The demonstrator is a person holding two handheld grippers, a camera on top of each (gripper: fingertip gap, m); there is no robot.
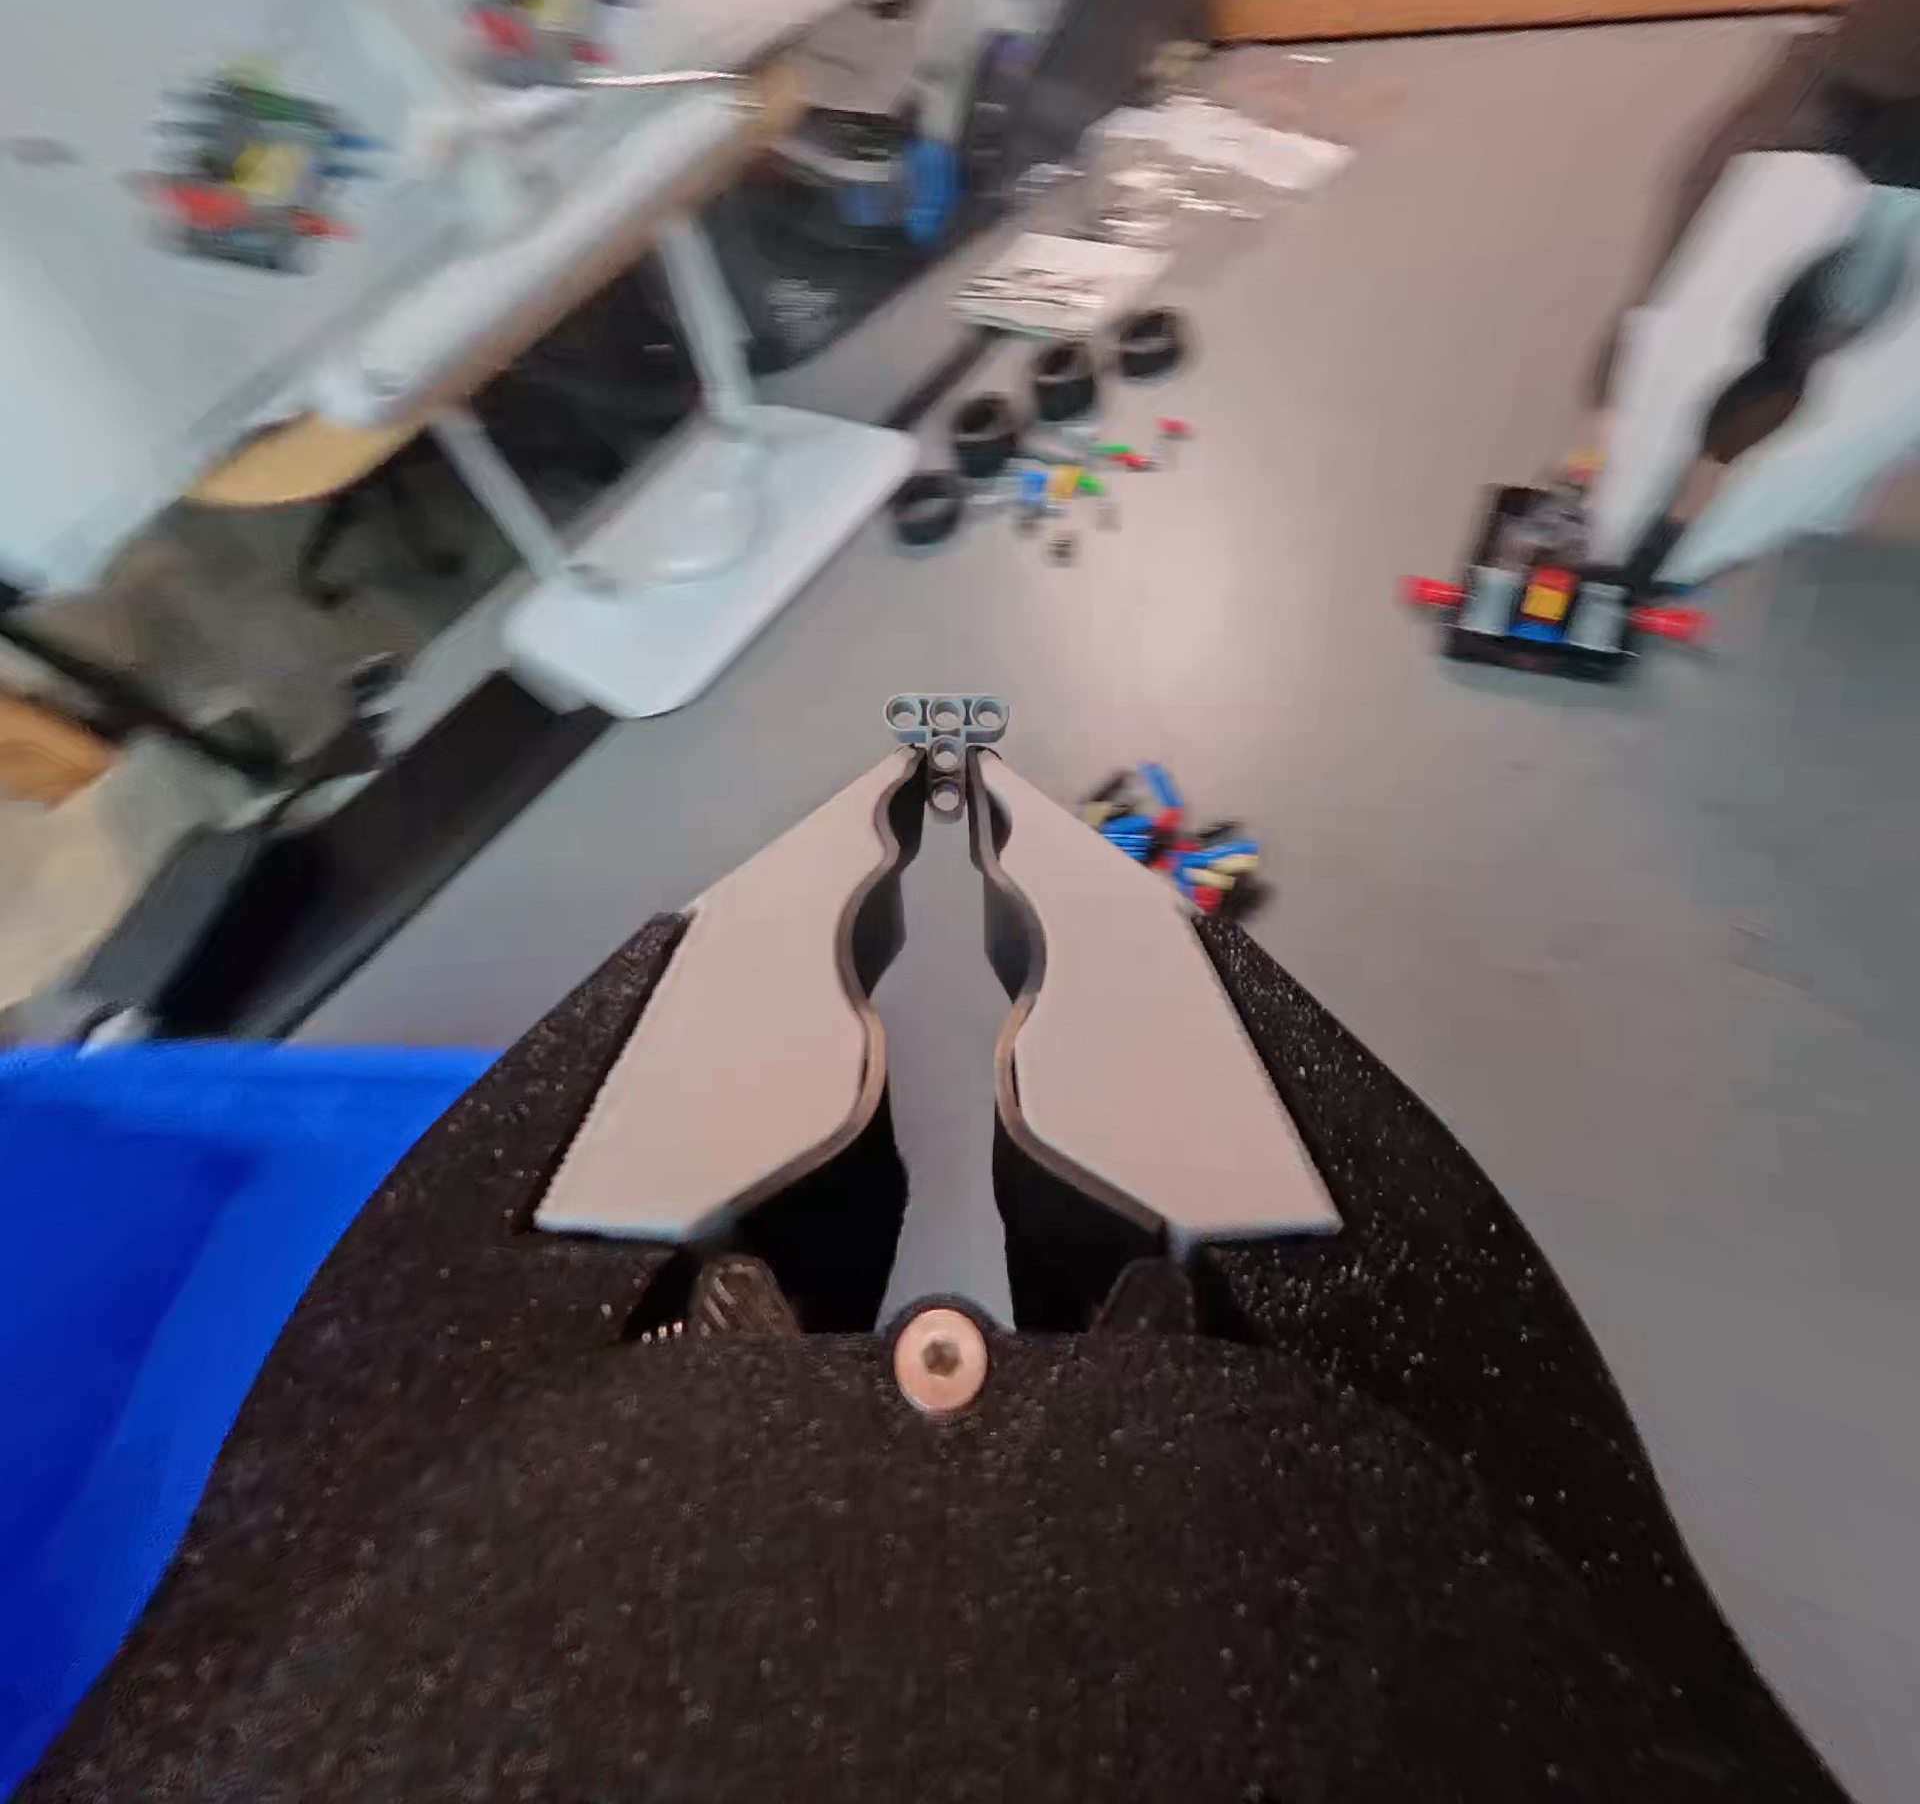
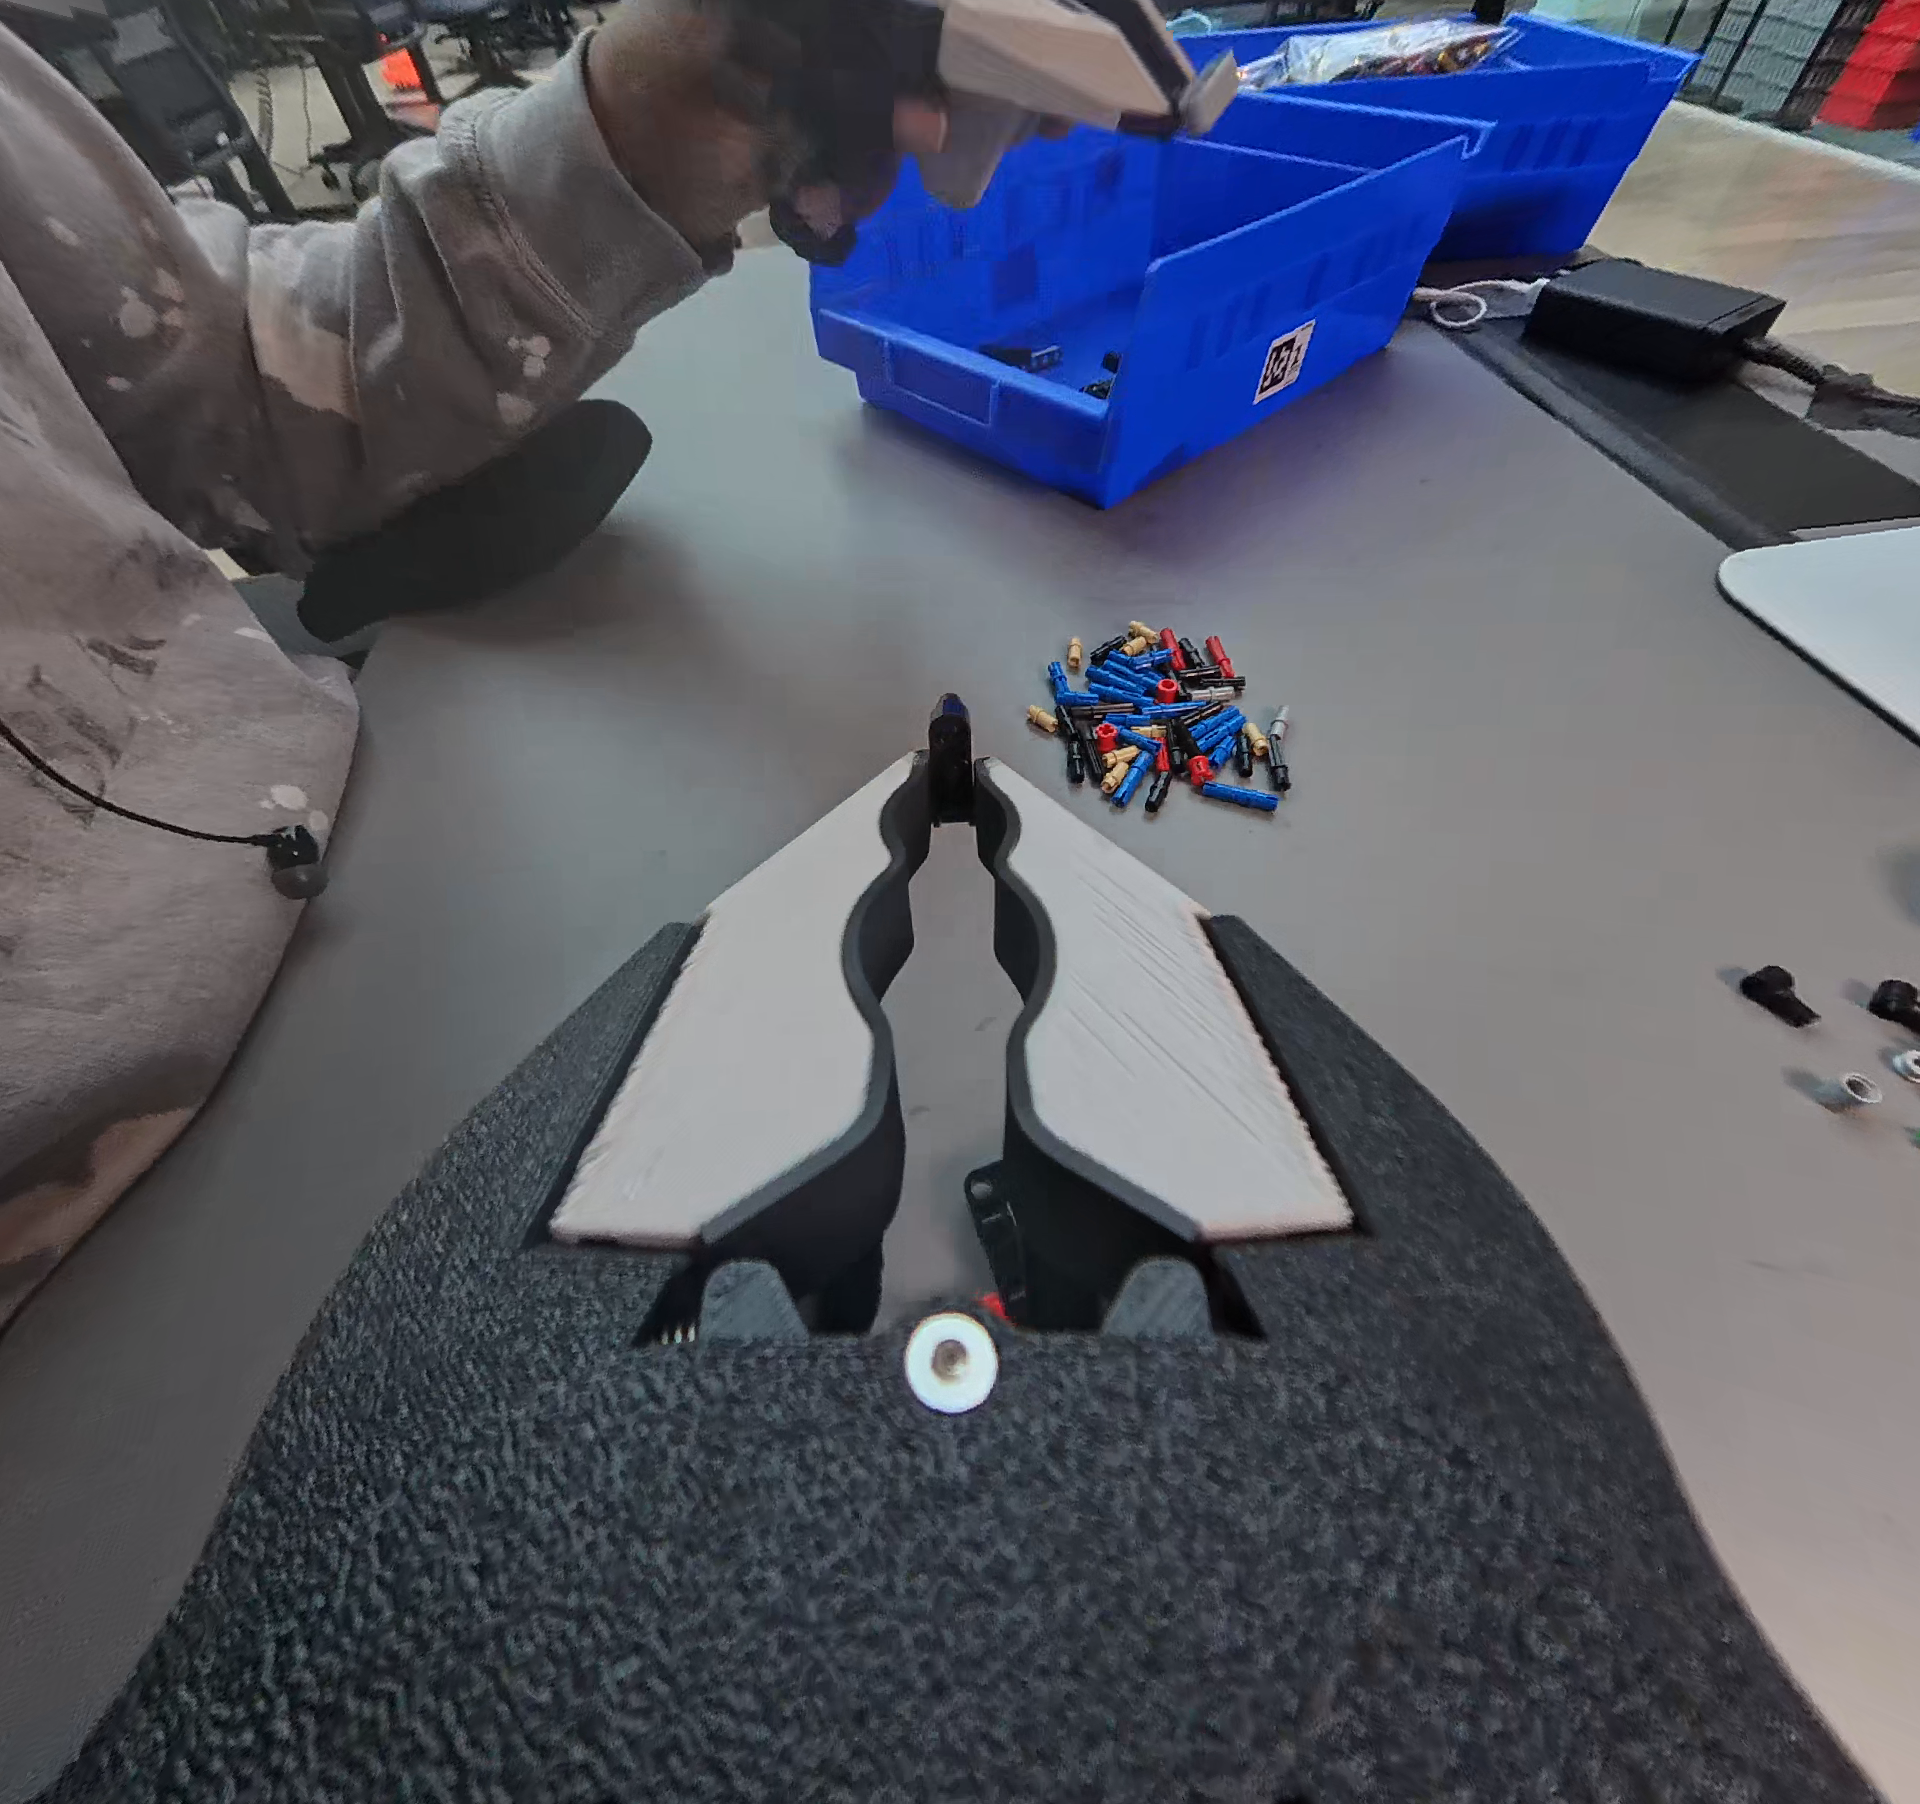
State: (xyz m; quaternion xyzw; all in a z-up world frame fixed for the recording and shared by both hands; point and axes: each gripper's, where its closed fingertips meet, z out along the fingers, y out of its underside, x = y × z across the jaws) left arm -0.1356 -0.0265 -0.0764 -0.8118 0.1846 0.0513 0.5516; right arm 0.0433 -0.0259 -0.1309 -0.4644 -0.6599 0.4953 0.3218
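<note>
My left gripper [image 1: 945, 767] is shut on a small grey T-shaped building piece with round holes [image 1: 945, 720] and holds it in the air above the grey table [image 1: 1351, 923]; the view is blurred. My right gripper [image 2: 951, 767] is shut on a small black building piece [image 2: 950, 736] just above the table [image 2: 727, 611]. A pile of small blue, red, black and tan pins [image 2: 1169, 720] lies right of its tips and also shows in the left wrist view [image 1: 1174, 840]. The left gripper [image 2: 1195, 97] shows raised at the top of the right wrist view. The right gripper [image 1: 1652, 559] shows far right, over a black model [image 1: 1548, 601].
Two blue bins [image 2: 1195, 300] stand at the back of the table; one bin corner [image 1: 156, 1235] is at my left. Black tyres [image 1: 987, 435] and loose pieces [image 1: 1070, 487] lie farther off. A sleeved arm [image 2: 364, 300] reaches in from the left. Small black and grey parts [image 2: 1818, 1027] lie at right.
</note>
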